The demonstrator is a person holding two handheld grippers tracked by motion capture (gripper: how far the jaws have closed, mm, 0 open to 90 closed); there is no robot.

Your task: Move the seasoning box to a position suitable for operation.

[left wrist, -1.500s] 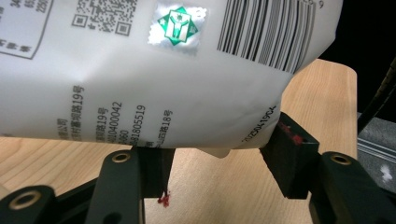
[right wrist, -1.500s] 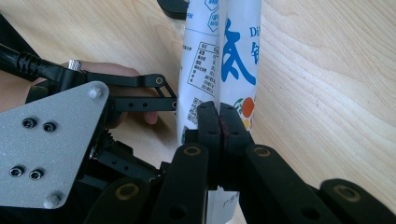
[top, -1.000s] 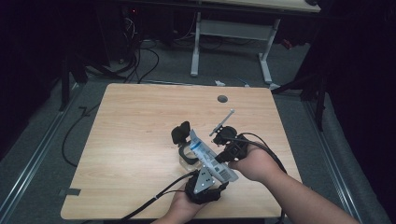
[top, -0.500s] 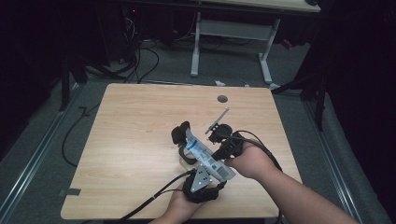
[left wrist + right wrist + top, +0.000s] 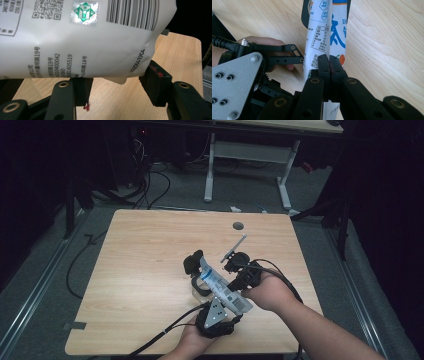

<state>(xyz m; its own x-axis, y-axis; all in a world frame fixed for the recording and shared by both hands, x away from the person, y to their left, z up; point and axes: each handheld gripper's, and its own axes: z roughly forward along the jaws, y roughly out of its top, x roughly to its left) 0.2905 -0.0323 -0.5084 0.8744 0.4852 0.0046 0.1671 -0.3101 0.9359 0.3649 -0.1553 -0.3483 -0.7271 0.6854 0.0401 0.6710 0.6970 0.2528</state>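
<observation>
A white printed pouch [image 5: 223, 289] with a barcode hangs over the table's front middle, between both grippers. My right gripper [image 5: 234, 281] is shut on the pouch's [image 5: 337, 32] flat seam, its two pads [image 5: 324, 65] pressed together on it. My left gripper [image 5: 196, 275] comes up from the front edge under its grey plate [image 5: 216, 310]. Its jaws stand open, one either side of the lower edge of the pouch [image 5: 75, 37]. The left gripper's [image 5: 117, 90] pads [image 5: 155, 83] do not press the pouch. The person's left hand [image 5: 269, 41] shows behind the pouch.
The wooden table [image 5: 150, 250] has a round cable hole [image 5: 238, 225] near its far edge and a tape strip [image 5: 75, 325] at the front left. Cables [image 5: 165, 332] trail off the front edge. A desk frame [image 5: 250, 155] and floor cables [image 5: 150, 185] lie beyond.
The right hand has shifted slightly left with the pouch in its gripper. The left gripper has stayed about where it was.
</observation>
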